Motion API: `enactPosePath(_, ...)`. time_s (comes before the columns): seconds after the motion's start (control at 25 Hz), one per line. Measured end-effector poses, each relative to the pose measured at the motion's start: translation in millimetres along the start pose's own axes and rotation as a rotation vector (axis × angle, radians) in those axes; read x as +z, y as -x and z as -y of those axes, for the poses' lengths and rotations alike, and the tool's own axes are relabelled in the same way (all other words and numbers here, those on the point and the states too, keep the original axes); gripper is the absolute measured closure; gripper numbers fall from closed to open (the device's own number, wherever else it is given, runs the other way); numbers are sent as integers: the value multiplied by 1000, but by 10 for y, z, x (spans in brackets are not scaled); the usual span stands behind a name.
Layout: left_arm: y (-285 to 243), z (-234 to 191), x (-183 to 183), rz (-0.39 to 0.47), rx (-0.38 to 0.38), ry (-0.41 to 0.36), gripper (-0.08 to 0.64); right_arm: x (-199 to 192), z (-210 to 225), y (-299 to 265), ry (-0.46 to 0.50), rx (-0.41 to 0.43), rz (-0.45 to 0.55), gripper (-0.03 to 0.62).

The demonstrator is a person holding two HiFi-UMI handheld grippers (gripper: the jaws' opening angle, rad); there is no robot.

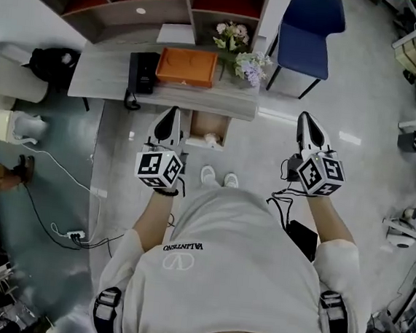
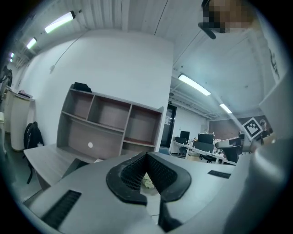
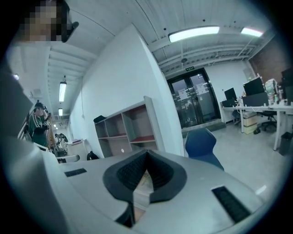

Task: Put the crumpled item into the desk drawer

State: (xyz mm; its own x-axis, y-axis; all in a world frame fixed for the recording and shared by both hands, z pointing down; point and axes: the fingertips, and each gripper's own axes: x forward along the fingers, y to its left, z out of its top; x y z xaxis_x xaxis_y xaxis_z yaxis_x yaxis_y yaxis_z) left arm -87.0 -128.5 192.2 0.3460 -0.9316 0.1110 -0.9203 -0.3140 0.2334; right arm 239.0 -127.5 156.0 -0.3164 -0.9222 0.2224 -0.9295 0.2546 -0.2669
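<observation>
Shirt txt: VALENTINO; crumpled item in open drawer.

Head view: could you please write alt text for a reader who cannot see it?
Seen from above, a person holds the left gripper and right gripper before a grey desk whose drawer stands open with a pale crumpled item inside. An orange box sits on top.

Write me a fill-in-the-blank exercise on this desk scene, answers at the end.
1. The drawer under the desk, with the crumpled item in it, stands ___.
2. The chair beside the desk is ___ in colour.
3. The orange box sits between the phone and the ___.

Missing words: open; blue; flowers.
</observation>
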Motion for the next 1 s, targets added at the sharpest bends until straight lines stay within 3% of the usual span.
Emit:
enactPosePath(0.28, 90, -15, 338, 74, 14, -102, 561, 234, 92, 151, -29, -38, 70, 594)
enactPosePath(0.6, 48, -1, 394, 84, 8, -94, 561, 313, 198, 237, -9, -79, 88, 595)
enactPosePath(1.0, 56, 59, 375, 80, -12, -99, 561, 252, 155, 241, -10, -71, 80, 595)
